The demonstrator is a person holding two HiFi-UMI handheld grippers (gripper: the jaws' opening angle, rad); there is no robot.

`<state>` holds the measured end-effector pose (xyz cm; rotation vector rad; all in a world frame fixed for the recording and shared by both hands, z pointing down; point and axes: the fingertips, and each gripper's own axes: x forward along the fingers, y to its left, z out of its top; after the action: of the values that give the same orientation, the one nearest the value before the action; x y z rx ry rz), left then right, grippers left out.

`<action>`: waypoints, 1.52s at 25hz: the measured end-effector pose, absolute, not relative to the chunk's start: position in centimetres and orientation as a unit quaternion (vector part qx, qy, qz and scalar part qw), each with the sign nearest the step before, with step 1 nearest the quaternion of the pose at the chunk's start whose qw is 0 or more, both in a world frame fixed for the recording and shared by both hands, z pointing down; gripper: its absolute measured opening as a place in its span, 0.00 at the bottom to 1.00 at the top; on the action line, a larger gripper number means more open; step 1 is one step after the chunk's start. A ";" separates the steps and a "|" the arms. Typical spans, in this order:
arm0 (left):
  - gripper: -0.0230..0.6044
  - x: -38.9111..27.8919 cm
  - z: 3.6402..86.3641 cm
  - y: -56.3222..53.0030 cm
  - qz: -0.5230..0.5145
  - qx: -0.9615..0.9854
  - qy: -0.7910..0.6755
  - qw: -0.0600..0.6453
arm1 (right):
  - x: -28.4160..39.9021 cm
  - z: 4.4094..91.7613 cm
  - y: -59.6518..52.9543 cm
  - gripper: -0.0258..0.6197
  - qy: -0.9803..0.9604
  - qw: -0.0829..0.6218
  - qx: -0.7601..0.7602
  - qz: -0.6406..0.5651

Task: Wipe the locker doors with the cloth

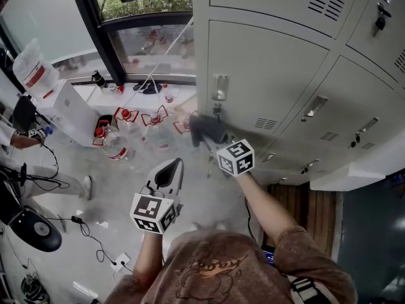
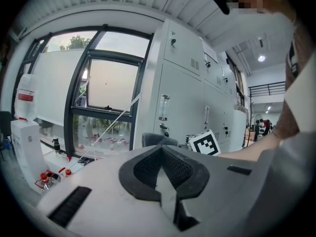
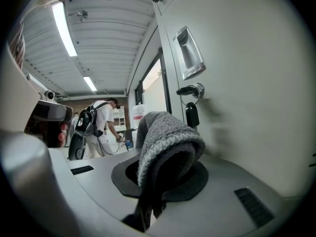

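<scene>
Folded cloth (image 3: 168,137) sits pinched in the right gripper (image 3: 163,179), just below the handle (image 3: 190,53) of one locker door (image 3: 256,107) — whether it touches, I can't tell. Left gripper (image 2: 165,174) (jaws together, empty) hangs well away from that handle. Wiping looks barely begun — the other doors seem left to do.

Prob. workshop/lab: steel lockers (image 1: 272,75), water jugs (image 1: 114,145), floor cables (image 1: 88,233).
</scene>
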<state>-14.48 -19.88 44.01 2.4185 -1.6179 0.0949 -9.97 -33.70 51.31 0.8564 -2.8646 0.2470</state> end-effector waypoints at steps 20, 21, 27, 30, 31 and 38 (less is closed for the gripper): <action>0.04 -12.9 44.5 -22.1 0.035 0.835 -0.535 0.119 | -5.1 51.6 -37.3 0.10 -0.931 0.067 0.349 0.090; 0.04 -12.8 44.5 -22.1 0.035 0.836 -0.534 0.120 | -4.8 51.6 -37.3 0.10 -0.930 0.068 0.350 0.089; 0.04 -11.7 44.5 -22.5 0.035 0.844 -0.522 0.119 | -2.8 51.6 -37.3 0.10 -0.927 0.072 0.358 0.082; 0.04 -11.2 44.6 -22.7 0.035 0.847 -0.517 0.119 | -1.8 51.6 -37.3 0.10 -0.926 0.075 0.362 0.078; 0.04 -11.0 44.5 -22.8 0.035 0.848 -0.515 0.119 | -1.4 51.5 -37.3 0.10 -0.925 0.076 0.364 0.076; 0.04 -9.2 44.5 -23.0 0.033 0.858 -0.498 0.119 | 1.1 51.1 -37.3 0.10 -0.918 0.078 0.382 0.072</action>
<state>-9.25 -22.99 44.48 2.5087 -1.4566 0.0950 1.12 -37.29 51.09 1.1429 -2.7493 0.2154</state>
